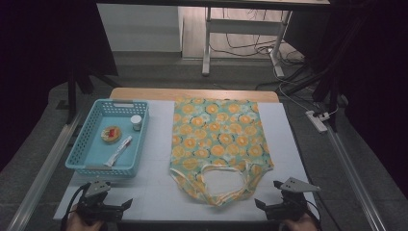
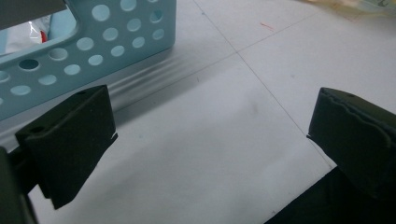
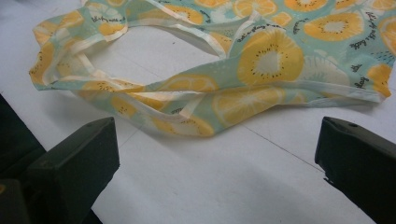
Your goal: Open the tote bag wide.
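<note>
A white table (image 1: 298,144) is seen from above, and most of its middle is covered by a top (image 1: 219,144). The top is green with orange fruit slices printed on it, and it is laid out flat, with its straps and neck hole turned toward the near edge. To the left of the top, and apart from it, a blue basket (image 1: 94,139) is set on the table. Inside the basket, a white tube (image 1: 118,151) is laid near the front, a round orange thing (image 1: 111,134) is placed in the middle, and a small white jar (image 1: 136,122) is stood near the right wall. At the near edge, the left gripper (image 1: 109,206) is held low in front of the basket, and its jaws are spread wide with nothing between them. The right gripper (image 1: 278,206) is held just beside the near right corner of the top, and its jaws are spread wide too, with nothing pinched.
</note>
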The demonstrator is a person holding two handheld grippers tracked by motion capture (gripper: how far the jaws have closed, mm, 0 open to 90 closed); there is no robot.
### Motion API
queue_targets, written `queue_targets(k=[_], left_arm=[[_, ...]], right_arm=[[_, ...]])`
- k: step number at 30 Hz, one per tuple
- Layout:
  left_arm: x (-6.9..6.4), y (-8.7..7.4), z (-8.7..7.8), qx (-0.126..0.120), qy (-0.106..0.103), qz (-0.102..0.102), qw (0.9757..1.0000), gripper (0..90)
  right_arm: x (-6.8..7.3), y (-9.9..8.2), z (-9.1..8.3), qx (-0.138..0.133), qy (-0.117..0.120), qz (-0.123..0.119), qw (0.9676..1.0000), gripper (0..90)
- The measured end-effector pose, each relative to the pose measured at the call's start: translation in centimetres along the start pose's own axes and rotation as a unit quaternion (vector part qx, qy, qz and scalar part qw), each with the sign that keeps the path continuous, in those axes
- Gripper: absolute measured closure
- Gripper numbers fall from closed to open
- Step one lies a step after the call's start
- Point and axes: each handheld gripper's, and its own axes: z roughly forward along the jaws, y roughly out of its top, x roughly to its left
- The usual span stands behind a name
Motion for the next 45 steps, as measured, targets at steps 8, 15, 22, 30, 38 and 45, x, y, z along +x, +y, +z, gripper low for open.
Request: queue_targets(k=[8, 15, 22, 30, 38, 45], left_arm=[[0.04, -0.02, -0.03, 0.0, -0.006, 0.002, 1.0, 1.1], [0.01, -0.02, 0.0, 0.0, -0.007, 0.003, 1.0, 1.2], [0.06, -0.03, -0.03, -0.001, -0.008, 0.002, 1.0, 1.1], [0.18, -0.07, -0.1, -0.006, -0.01, -0.003, 0.9999, 0.9], [0.48, -0.06, -0.17, -0.007, -0.009, -0.019, 0.9998, 0.0], [0.54, 0.13, -0.05, -0.012, -0.007, -0.02, 0.9997, 0.0]], right_arm=[[-0.03, 0.04, 0.04, 0.003, 0.005, -0.001, 1.0, 0.3], [-0.05, 0.04, 0.05, 0.003, 0.003, 0.002, 1.0, 0.3], [-0.03, 0.09, 0.16, 0.009, 0.008, 0.0, 0.9999, 0.4], [-0.04, 0.14, 0.15, 0.008, 0.004, 0.001, 1.0, 0.5], [0.34, 0.5, 0.27, -0.001, 0.011, -0.006, 0.9999, 0.5], [0.6, 0.87, 0.47, -0.004, 0.019, -0.01, 0.9998, 0.5]])
